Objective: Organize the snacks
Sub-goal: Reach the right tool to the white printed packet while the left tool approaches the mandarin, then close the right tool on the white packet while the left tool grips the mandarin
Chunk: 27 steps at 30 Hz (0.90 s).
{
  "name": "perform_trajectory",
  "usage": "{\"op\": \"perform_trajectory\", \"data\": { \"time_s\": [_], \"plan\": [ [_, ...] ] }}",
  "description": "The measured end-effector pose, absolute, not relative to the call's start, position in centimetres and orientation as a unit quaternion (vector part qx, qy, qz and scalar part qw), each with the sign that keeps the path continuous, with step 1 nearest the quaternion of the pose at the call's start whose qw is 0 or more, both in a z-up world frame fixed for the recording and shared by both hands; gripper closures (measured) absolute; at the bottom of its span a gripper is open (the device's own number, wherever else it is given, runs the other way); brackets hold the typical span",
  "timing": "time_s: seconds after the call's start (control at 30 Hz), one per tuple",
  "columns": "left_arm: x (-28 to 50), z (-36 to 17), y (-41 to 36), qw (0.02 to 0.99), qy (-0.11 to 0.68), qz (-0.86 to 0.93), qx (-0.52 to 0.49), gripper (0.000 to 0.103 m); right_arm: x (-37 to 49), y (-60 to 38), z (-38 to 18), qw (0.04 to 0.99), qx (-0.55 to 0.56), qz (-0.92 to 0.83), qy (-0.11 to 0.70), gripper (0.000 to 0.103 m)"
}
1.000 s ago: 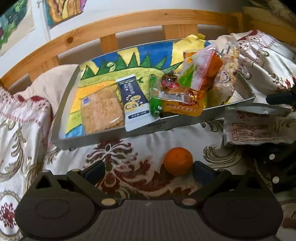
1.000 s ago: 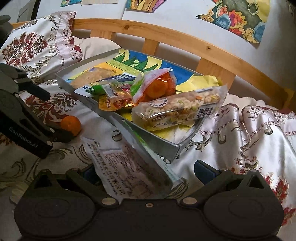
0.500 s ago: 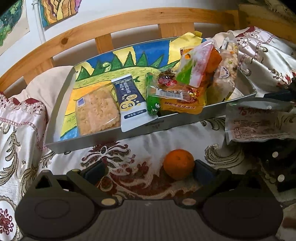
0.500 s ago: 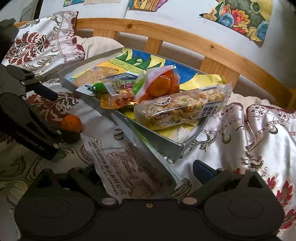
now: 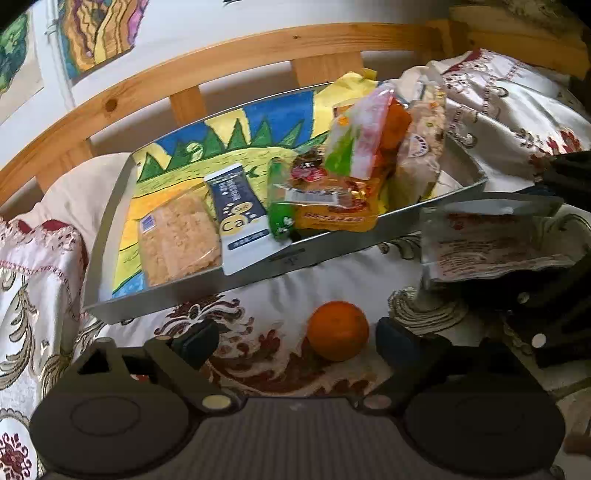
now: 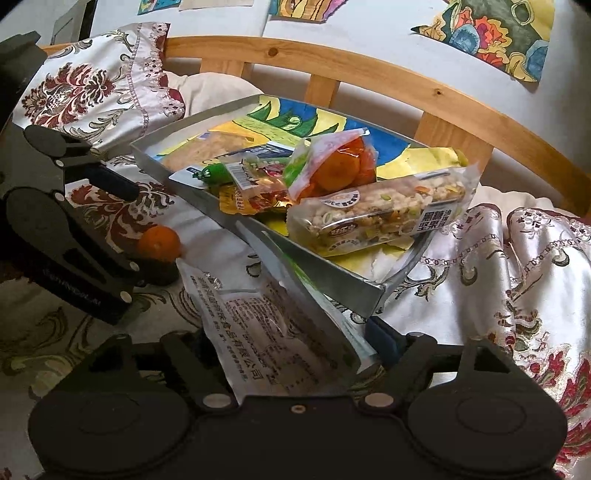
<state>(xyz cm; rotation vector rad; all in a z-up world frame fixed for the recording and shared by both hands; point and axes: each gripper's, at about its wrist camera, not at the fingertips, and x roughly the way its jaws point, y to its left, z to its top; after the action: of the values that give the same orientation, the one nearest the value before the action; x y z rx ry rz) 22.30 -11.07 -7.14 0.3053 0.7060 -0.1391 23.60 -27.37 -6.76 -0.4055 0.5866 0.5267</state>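
Patterned bedspread point(image 5: 266, 295): left gripper point(image 5: 295, 341) spread around orange point(image 5: 338, 330); right gripper point(image 6: 291, 343) clamps packet point(image 6: 258, 332) beside tray's edge point(image 6: 332, 269).

A curved light-wood bed rail point(image 5: 236, 62) with short upright slats arcs across the top of the frame, against a white wall carrying bright painted paper drawings point(image 6: 495, 33) in the upper right and upper left. Below it, filling the lower half, lies a cream satin bedspread with dark red floral embroidery point(image 6: 517, 258). A plain beige cushion, possibly a pillow point(image 5: 85, 184), sits at mid-left under the rail.
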Motion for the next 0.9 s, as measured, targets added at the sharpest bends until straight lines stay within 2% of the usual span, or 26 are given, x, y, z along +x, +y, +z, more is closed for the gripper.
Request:
{"op": "perform_trajectory", "data": {
  "time_s": [0.3, 0.5, 0.57, 0.67, 0.9],
  "plan": [
    [22.09, -7.28, -11.33, 0.924, 0.339, -0.091, 0.155, 0.022, 23.34, -26.97, -6.89, 0.899, -0.209, 0.263, 0.282, 0.030],
    [21.62, -7.23, -11.49, 0.920, 0.336, -0.118, 0.163, 0.040, 23.07, -26.84, -6.84, 0.898, -0.214, 0.265, 0.278, 0.035],
    [21.45, -7.24, -11.68, 0.918, 0.334, -0.128, 0.169, 0.051, 22.97, -26.82, -6.78, 0.899, -0.214, 0.268, 0.274, 0.037],
    [21.35, -7.27, -11.83, 0.916, 0.334, -0.138, 0.175, 0.058, 22.91, -26.88, -6.70, 0.899, -0.209, 0.272, 0.272, 0.041],
    [21.50, -7.17, -11.51, 0.915, 0.341, -0.143, 0.159, 0.062, 22.86, -26.92, -6.69, 0.898, -0.206, 0.276, 0.273, 0.044]
  ]
}}
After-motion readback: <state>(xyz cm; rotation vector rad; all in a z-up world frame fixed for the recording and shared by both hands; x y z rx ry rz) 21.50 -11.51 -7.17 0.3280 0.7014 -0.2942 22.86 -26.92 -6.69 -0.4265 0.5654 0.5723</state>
